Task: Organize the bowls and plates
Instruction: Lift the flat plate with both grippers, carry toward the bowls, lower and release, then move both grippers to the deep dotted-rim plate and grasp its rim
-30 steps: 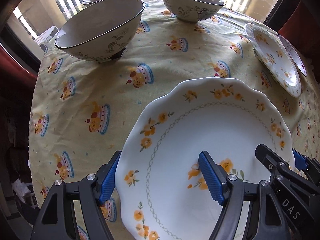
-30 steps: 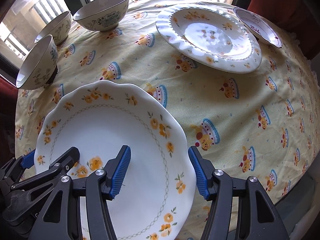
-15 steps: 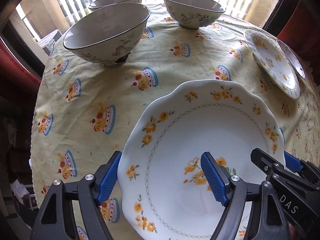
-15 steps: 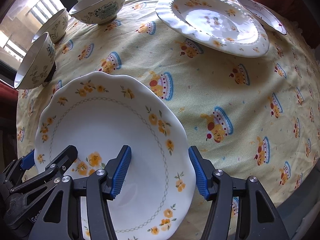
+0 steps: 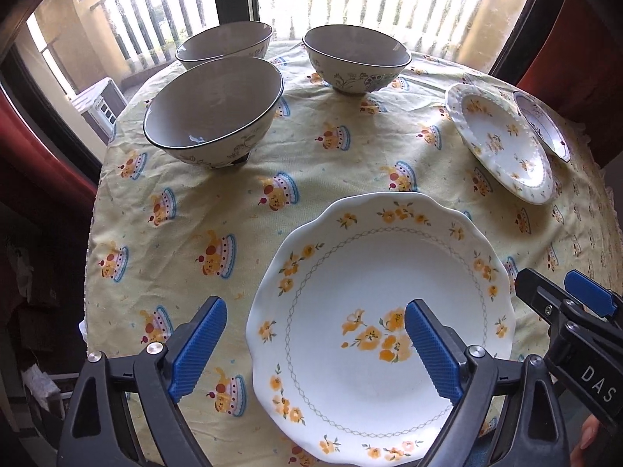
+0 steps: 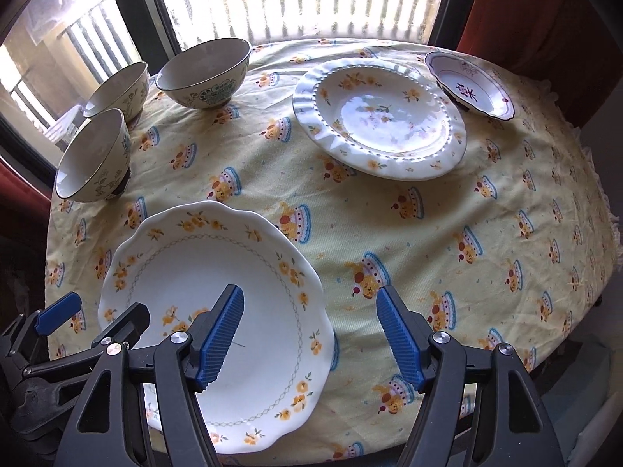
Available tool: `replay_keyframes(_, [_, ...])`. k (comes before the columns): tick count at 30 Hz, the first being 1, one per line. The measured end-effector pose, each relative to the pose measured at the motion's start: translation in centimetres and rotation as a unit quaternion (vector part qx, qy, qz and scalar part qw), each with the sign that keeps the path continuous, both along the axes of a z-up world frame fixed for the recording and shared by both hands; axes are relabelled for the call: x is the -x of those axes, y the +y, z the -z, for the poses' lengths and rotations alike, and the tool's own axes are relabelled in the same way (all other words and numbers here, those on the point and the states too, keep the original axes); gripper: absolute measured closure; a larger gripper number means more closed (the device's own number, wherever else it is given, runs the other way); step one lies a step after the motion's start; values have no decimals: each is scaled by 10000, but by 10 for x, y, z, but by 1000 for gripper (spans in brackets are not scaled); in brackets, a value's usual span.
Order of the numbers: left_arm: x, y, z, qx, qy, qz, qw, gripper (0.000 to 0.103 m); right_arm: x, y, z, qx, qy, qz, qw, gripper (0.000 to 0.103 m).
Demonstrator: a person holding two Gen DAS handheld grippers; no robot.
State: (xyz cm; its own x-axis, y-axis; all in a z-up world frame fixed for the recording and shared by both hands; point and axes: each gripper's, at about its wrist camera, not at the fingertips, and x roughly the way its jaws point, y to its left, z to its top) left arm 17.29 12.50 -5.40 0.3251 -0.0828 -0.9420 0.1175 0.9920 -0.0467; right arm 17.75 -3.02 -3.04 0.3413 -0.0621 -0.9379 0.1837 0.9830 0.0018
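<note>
Both grippers have drawn up and back from the scalloped plate (image 5: 373,323) since a second ago, their jaws just widening. It lies flat on the tablecloth (image 5: 233,210) near the front edge. Left gripper (image 5: 315,350) and right gripper (image 6: 309,338) point steeply down, gaping, pads clear of its rim. Three plates and three bowls stand there.

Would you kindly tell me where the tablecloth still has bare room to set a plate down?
Free: the wide right side of the tablecloth, between the scalloped floral plate and the beaded-rim plate; also the strip between the floral plate and nearest bowl. Crowded: the far edge, with three bowls and two plates.
</note>
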Motion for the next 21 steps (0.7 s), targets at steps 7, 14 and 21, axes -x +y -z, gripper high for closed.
replay_keyframes(7, [-9, -13, -15, 155, -153, -76, 9997, 9, -7, -14, -15, 34, -206, 65, 9998, 29])
replay_keyframes(14, [-24, -37, -18, 27, -203, -22, 9998, 9, -20, -37, -16, -96, -374, 93, 9992, 29])
replay_keyframes(21, [-45, -79, -22, -93, -234, -143, 9996, 9, -45, -77, -12, -213, -315, 26, 9993, 29])
